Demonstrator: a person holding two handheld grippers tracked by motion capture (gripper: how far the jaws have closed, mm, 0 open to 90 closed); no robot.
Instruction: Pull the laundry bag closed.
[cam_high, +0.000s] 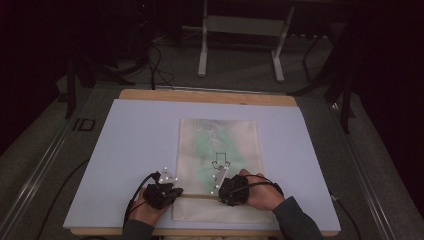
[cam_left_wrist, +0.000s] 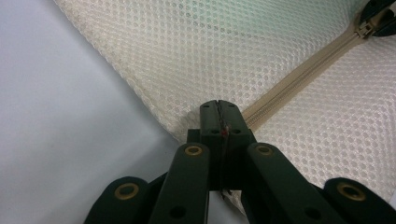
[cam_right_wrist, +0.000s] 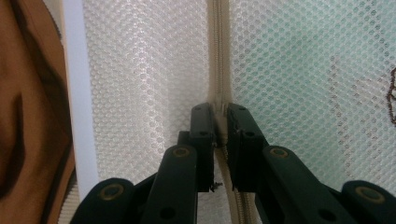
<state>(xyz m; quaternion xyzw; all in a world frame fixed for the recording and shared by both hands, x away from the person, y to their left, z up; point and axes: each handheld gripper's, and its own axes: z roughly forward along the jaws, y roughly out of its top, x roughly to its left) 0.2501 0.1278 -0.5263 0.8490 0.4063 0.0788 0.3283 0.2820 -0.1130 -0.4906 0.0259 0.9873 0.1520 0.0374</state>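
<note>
My left gripper (cam_left_wrist: 219, 105) is pressed together on the mesh bag's (cam_left_wrist: 224, 51) near corner, at the zipper's (cam_left_wrist: 299, 79) end. My right gripper (cam_right_wrist: 219, 112) pinches the zipper farther along. Whatever green thing lies inside the bag is blurred.

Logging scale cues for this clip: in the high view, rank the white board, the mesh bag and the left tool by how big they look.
1. white board
2. mesh bag, lying on the board
3. left tool, smallest, though it sits nearest the camera
</note>
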